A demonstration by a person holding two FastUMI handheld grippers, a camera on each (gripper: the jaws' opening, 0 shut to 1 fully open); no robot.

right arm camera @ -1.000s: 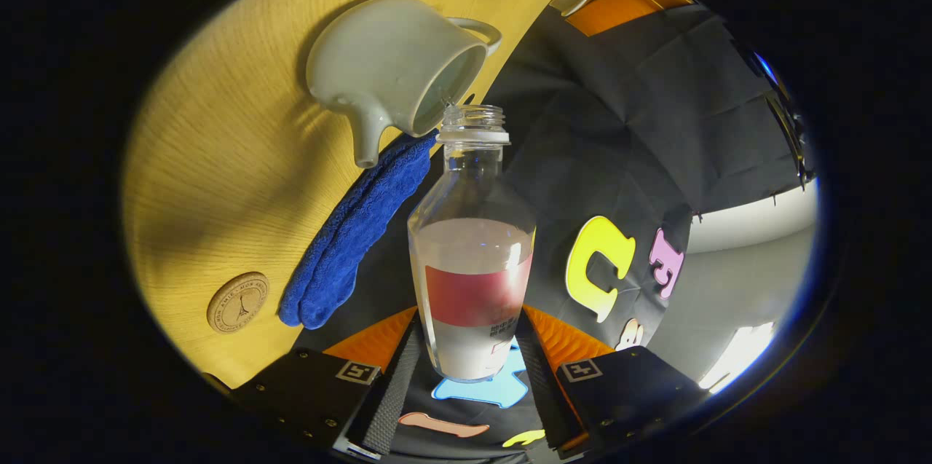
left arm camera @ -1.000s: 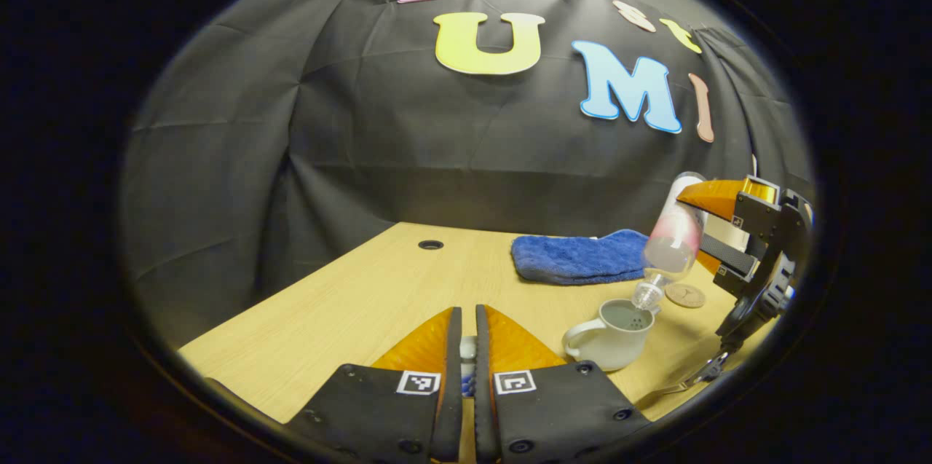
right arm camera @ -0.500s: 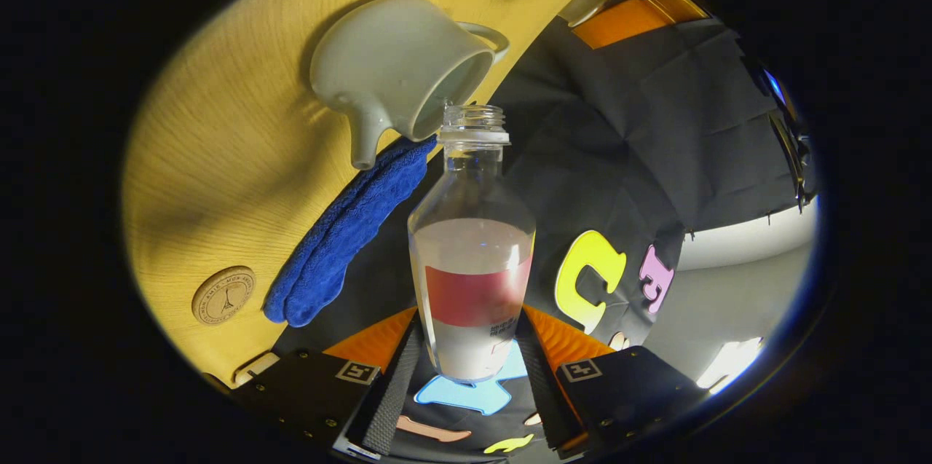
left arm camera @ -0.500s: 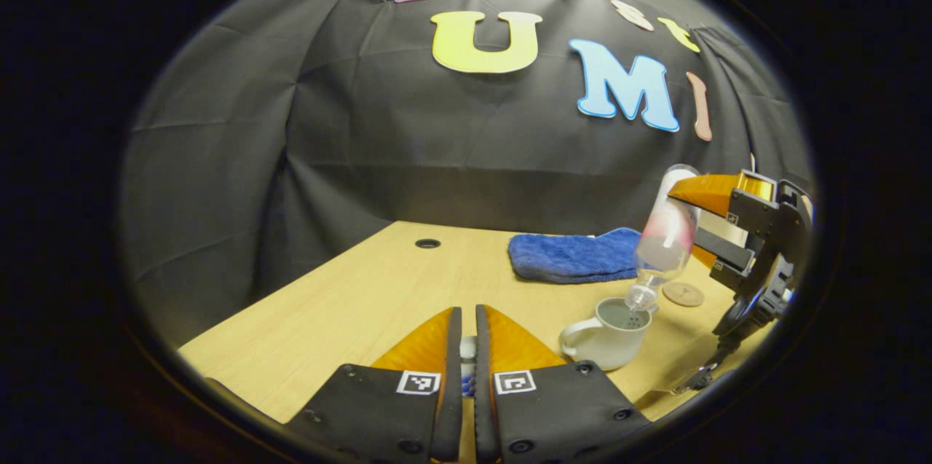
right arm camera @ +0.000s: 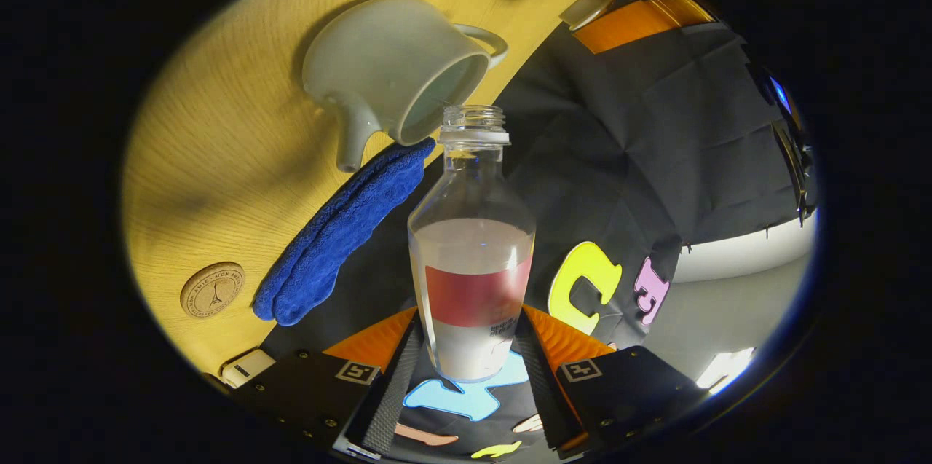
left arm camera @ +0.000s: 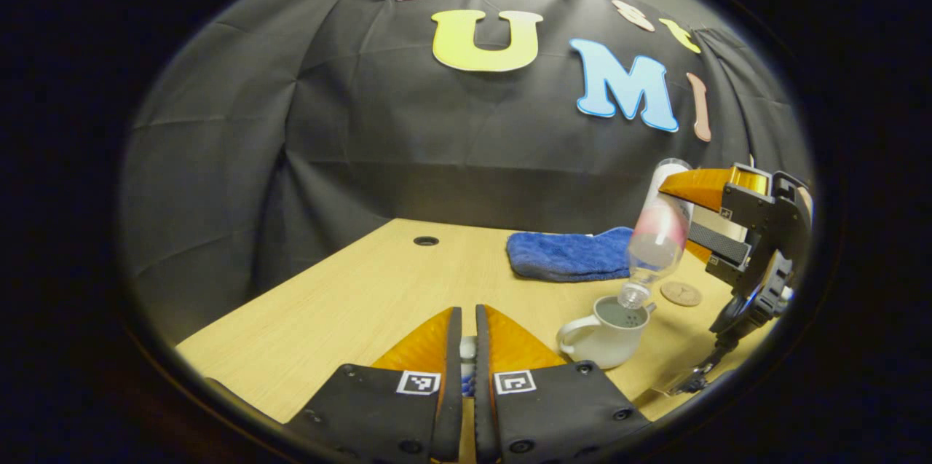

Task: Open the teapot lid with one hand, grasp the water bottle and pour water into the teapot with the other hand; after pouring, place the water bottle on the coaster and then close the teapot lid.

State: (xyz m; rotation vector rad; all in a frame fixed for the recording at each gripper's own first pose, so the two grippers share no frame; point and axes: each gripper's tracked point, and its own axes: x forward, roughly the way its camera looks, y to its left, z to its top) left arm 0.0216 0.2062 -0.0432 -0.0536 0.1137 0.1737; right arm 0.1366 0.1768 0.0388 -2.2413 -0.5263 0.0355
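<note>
In the left gripper view a white teapot (left arm camera: 604, 336) stands open on the wooden table (left arm camera: 364, 296). Tipped neck-down, the clear water bottle (left arm camera: 657, 234) with a red label has its mouth just over the pot's opening. My right gripper (right arm camera: 472, 315) is shut on the bottle (right arm camera: 473, 245) near its base. From there the teapot (right arm camera: 393, 71) lies just beyond the bottle's mouth. My left gripper (left arm camera: 467, 311) is shut on the small white teapot lid (left arm camera: 467, 349), held left of the pot. The round wooden coaster (left arm camera: 681, 294) lies behind the pot.
A folded blue towel (left arm camera: 568, 254) lies at the back of the table, next to the coaster (right arm camera: 212, 289). There is a round cable hole (left arm camera: 426, 240) at the far left. A small white object (right arm camera: 247, 368) sits at the table's edge.
The bottle has tipped steeper and its mouth has slid a little left over the teapot's opening. My right gripper rose slightly. My left gripper holds still with the lid.
</note>
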